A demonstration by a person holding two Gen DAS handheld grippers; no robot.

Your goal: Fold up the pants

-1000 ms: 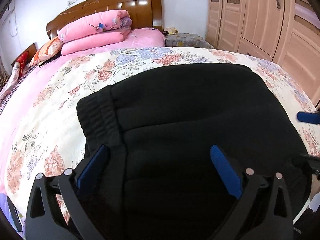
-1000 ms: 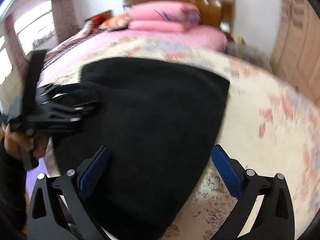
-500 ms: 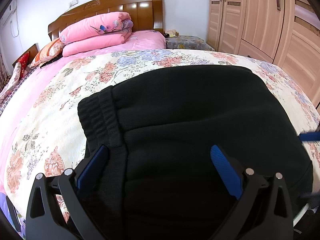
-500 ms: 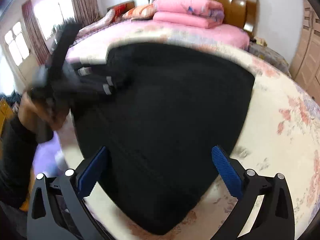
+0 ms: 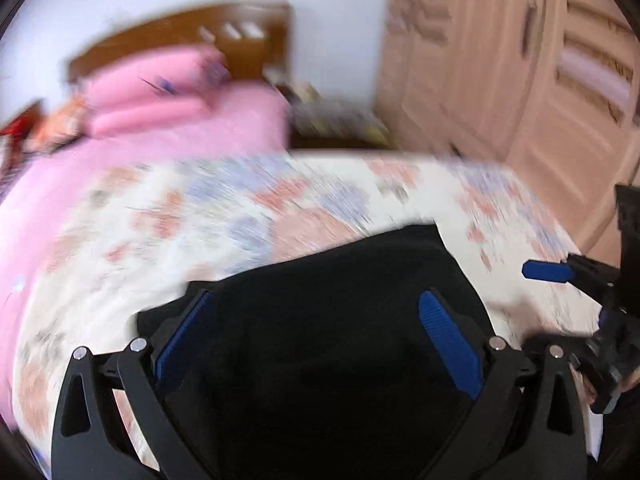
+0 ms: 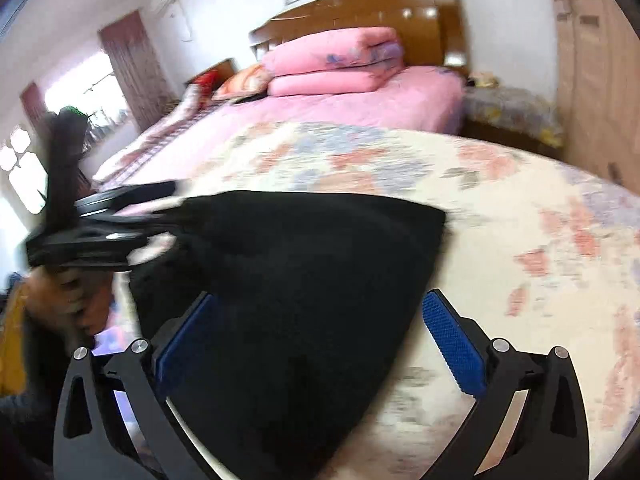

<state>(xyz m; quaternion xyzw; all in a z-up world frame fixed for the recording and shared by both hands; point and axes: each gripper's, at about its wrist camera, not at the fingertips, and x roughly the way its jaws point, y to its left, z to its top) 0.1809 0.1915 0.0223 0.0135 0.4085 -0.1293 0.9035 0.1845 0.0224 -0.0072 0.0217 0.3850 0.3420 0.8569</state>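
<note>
The black pants (image 5: 328,300) lie folded in a compact dark bundle on the floral bedspread (image 5: 240,216), near the foot of the bed. My left gripper (image 5: 316,320) hovers over them, open, with nothing between its blue pads (image 5: 448,344). My right gripper (image 6: 316,320) is also open above the pants (image 6: 300,264), at their right edge. In the right wrist view the left gripper (image 6: 160,212) reaches in from the left, held by a hand (image 6: 68,304). One blue pad of the right gripper (image 5: 546,271) shows at the right edge of the left wrist view. Both views are motion-blurred.
Folded pink quilts (image 6: 336,60) lie against the wooden headboard (image 6: 360,12) at the far end. A wooden wardrobe (image 5: 520,80) stands along the right side, with a bedside table (image 6: 512,112) beside it. The bed's foot edge is close below both grippers.
Both cameras have pulled back and tilted up, so the pants fill less of each view. The left gripper has swung across quickly. Both grippers have stayed open.
</note>
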